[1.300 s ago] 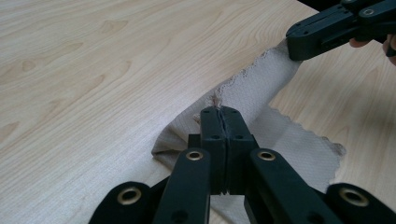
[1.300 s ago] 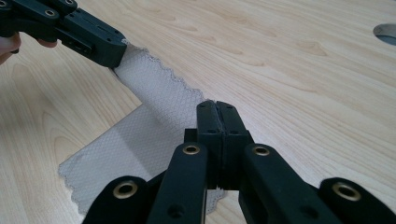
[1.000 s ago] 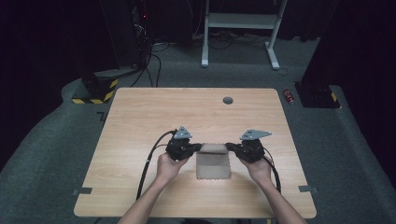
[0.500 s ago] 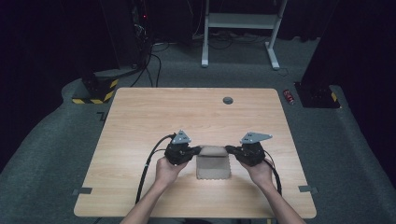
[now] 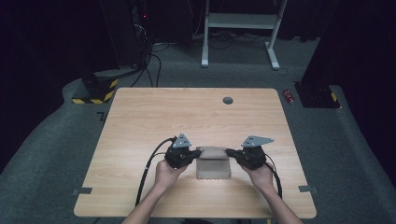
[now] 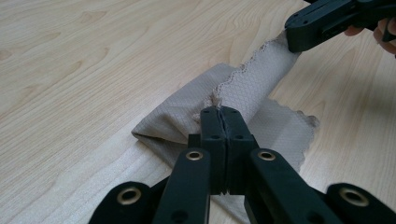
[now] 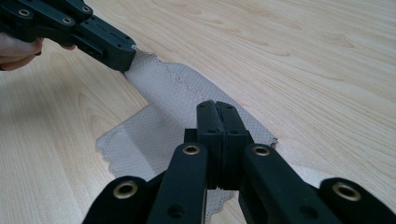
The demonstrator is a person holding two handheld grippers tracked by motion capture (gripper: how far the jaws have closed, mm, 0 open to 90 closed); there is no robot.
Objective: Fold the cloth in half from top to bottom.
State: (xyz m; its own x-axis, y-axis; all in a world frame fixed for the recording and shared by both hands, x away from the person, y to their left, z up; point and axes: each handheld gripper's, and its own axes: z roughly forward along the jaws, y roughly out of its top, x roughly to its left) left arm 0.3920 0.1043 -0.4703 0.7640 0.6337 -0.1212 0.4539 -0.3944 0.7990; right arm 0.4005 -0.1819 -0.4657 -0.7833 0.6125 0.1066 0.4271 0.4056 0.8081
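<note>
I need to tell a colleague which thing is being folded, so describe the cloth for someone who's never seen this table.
On the wooden table, look near the front edge, between the left gripper and right gripper. There lies the beige cloth, small, squarish, with scalloped edges, its far edge pinched at both corners.

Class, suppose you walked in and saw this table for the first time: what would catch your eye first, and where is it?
First, the beige cloth near the front of the wooden table, pinched at its far corners by the left gripper and right gripper, both shut on it. That far edge looks lifted and partly folded over the rest. Farther back, a small dark round disc sits alone.
</note>
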